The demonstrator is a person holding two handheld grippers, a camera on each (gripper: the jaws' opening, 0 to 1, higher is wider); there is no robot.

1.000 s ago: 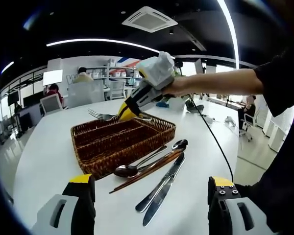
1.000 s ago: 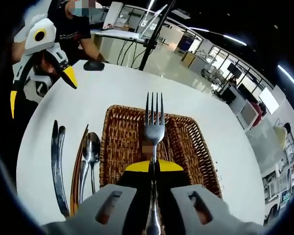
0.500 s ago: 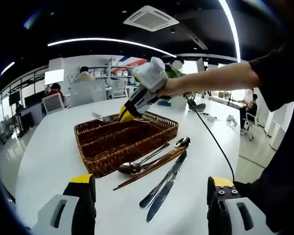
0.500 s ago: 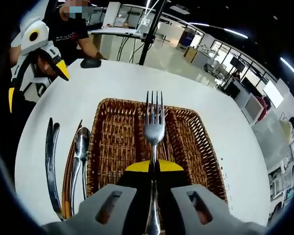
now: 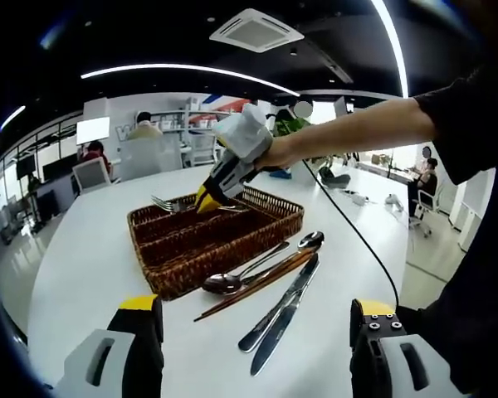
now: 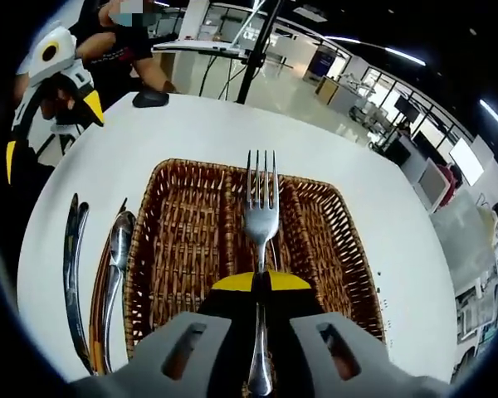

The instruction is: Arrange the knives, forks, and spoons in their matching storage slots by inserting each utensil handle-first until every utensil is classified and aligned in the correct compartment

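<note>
A brown wicker tray (image 5: 191, 278) with long compartments stands on the white table (image 5: 83, 249). My right gripper (image 6: 260, 282) is shut on the handle of a silver fork (image 6: 260, 207), tines forward, held level above the tray (image 6: 349, 274) near a middle divider. In the left gripper view, that right gripper (image 5: 224, 174) hovers over the tray's far side with the fork (image 5: 170, 203) sticking out. Beside the tray lie two spoons (image 5: 249, 269), brown chopsticks (image 5: 261, 282) and two knives (image 5: 282, 311). My left gripper (image 5: 253, 348) stands open, low, short of the knives.
A cable (image 5: 357, 240) trails from the right gripper off the table's edge. A small black object (image 6: 149, 98) lies at the far table edge beside a stand pole (image 6: 257, 50). Office chairs and people sit behind the table. Knives (image 6: 70, 274) and spoons (image 6: 112, 265) lie left of the tray.
My right gripper has carried the fork a little further over the tray, away from the loose cutlery. The left gripper has stayed open and almost still.
</note>
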